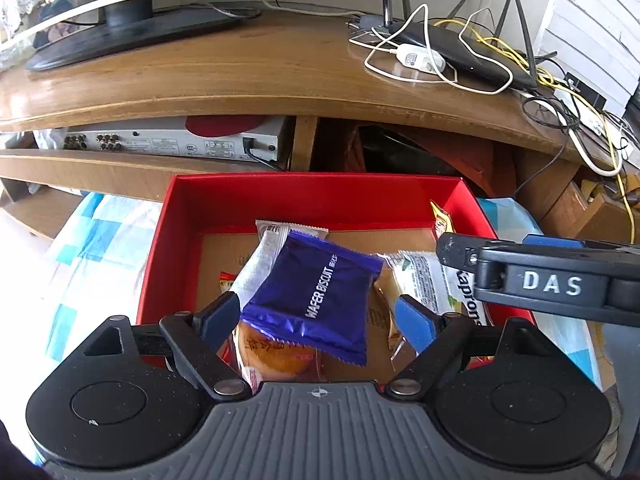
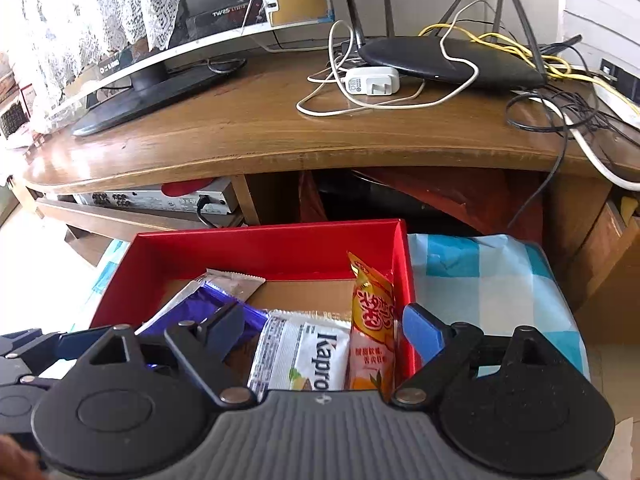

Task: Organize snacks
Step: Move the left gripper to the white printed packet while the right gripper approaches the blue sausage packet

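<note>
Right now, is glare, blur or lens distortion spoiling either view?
Left wrist view: sharp; fisheye bends the desk edge; wafer packet lettering readable. Right wrist view: lace curtain and left side washed out by daylight; white packet still legible.

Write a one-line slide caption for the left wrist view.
Open left gripper poised over a purple foil wafer biscuit packet lying atop other snacks in a red cardboard box.
</note>
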`<state>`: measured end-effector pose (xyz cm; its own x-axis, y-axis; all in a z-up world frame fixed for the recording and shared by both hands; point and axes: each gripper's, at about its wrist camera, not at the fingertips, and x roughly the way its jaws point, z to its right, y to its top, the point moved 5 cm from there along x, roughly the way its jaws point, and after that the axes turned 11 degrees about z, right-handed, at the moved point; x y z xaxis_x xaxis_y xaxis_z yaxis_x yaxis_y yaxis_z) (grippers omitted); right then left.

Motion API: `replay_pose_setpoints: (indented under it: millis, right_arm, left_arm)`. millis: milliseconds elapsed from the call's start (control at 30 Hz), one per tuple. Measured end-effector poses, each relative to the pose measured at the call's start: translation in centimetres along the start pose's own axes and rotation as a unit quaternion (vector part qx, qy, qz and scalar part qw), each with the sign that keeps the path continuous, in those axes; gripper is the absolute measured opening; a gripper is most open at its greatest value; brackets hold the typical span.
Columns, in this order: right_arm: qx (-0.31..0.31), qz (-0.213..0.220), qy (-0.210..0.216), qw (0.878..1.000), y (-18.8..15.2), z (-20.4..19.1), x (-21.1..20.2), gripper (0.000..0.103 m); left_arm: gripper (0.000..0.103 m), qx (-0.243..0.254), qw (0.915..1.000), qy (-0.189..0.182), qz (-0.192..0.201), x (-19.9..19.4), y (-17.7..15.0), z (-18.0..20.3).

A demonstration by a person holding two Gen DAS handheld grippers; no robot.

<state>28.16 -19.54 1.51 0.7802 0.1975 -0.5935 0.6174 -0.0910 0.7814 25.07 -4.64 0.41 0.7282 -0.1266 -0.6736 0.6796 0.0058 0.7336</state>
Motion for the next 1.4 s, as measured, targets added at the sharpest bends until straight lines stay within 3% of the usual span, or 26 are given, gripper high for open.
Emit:
replay_pose_setpoints:
  millis: [267,567,900,1067,1200,1267,1333,1400]
  right_arm:
    - [0.003,-0.001,0.013,1.0,-1.9,0.0,-4.1,0.099]
    - [-0.015,-0.036,0.032,0.999,-5.5,-0.6,-6.9,0.1]
    - [-0.041,-0.145,0.106,0.983,-10.8,-3.6,-3.5,0.1]
    - [-0.06,-0.172,0.146,0.972,-11.8,-5.4,-1.2,0.1]
    - [-0.11,-0.163,0.162,0.967,-12.2,-6.8,-0.2,0.103]
    - [-0.114,-0.163,0.159,0.967,-12.2,-6.7,0.2,0.103]
    - [-0.127,-0.169,0.123,0.97,-12.4,-6.1,0.5,0.103]
    - [-0.121,-0.176,0.115,0.97,-12.7,-5.6,0.4,0.103]
  left_arm:
    - [0.09,0.006,0.9999,-0.01,-0.004,-2.1,-1.2,0.2]
    - [0.091,0.014,0.9986,-0.026,-0.045,-5.2,-6.0,-0.4]
    - [0.091,-0.05,0.9877,-0.076,-0.127,-8.4,-12.1,-0.1]
    - [0.091,-0.084,0.9803,-0.079,-0.16,-8.5,-14.6,-0.6]
    - [0.091,-0.085,0.9781,-0.074,-0.175,-8.1,-15.5,-0.9]
    - [0.091,-0.088,0.9771,-0.076,-0.178,-8.0,-15.7,-1.0]
    - [0.091,-0.091,0.9763,-0.08,-0.179,-8.0,-15.6,-1.1]
    - [0.091,-0.093,0.9757,-0.085,-0.18,-7.9,-15.6,-1.0]
